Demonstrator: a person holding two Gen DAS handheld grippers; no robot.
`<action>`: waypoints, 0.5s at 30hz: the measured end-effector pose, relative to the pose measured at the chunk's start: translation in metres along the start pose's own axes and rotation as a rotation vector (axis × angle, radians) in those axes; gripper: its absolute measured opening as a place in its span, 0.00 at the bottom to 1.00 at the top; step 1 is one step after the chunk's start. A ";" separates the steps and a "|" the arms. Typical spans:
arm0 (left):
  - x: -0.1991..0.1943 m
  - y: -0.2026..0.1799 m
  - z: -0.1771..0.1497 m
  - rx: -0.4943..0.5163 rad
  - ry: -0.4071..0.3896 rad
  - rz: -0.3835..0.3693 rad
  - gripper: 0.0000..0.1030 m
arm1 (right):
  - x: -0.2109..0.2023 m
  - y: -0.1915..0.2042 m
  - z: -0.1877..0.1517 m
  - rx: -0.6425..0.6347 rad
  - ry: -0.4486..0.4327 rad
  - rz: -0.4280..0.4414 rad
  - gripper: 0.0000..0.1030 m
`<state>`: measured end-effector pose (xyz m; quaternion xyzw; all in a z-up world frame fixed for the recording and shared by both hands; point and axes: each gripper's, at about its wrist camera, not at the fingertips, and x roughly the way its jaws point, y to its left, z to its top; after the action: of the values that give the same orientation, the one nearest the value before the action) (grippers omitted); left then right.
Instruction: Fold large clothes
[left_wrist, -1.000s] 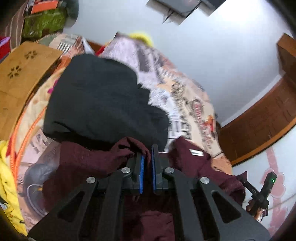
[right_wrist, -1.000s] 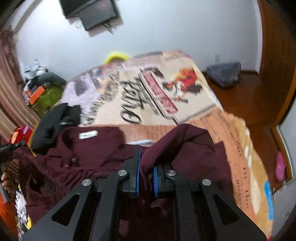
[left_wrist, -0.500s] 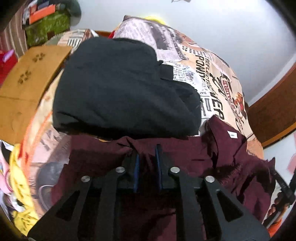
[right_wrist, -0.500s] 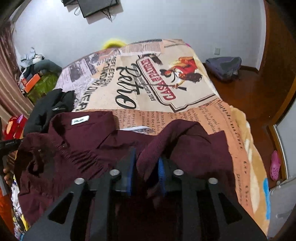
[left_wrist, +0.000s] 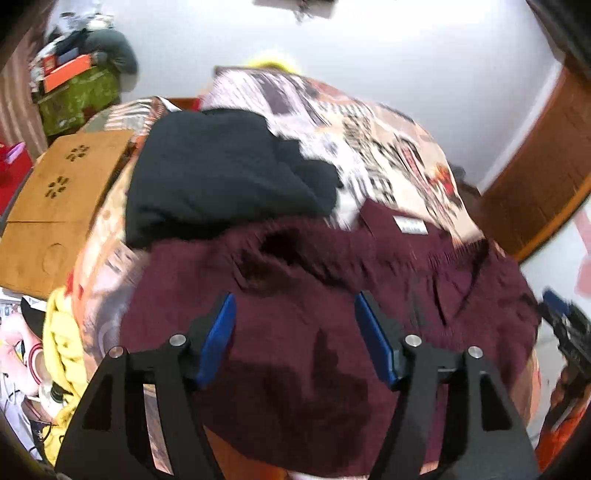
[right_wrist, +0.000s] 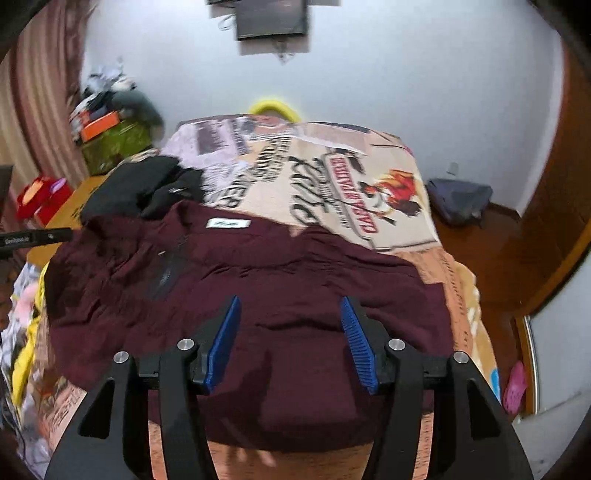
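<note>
Left wrist view: left gripper (left_wrist: 295, 332) spread wide, nothing btwn the blue pads, hanging just above the maroon shirt (left_wrist: 314, 314). Shirt lies on the printed bedspread (left_wrist: 388, 147), its far edge touching a black garment (left_wrist: 221, 173). Picture's blurry.

Right wrist view: right gripper (right_wrist: 290, 332) also spread, empty, over the shirt's near half; collar label (right_wrist: 228, 223) faces up at the far side.

Cloth looks rumpled near the collar, so I'd say smooth it flat first, then pinch matching edges w/ both grippers so the fold lands straight.

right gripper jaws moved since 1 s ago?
Yes. The right gripper has opened and let go; the maroon shirt now lies flat on the bedspread.
</note>
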<state>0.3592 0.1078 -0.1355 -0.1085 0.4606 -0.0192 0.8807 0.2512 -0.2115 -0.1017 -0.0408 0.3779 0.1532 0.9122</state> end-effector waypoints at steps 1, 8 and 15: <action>0.003 -0.007 -0.007 0.026 0.018 -0.005 0.64 | 0.003 0.007 -0.002 -0.008 0.006 0.012 0.51; 0.035 -0.042 -0.054 0.163 0.129 -0.009 0.64 | 0.040 0.040 -0.024 -0.040 0.144 0.078 0.51; 0.034 -0.039 -0.073 0.142 0.047 0.016 0.69 | 0.049 0.049 -0.048 -0.116 0.186 0.027 0.51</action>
<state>0.3219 0.0522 -0.1946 -0.0418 0.4793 -0.0474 0.8754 0.2362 -0.1621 -0.1677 -0.1026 0.4519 0.1829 0.8671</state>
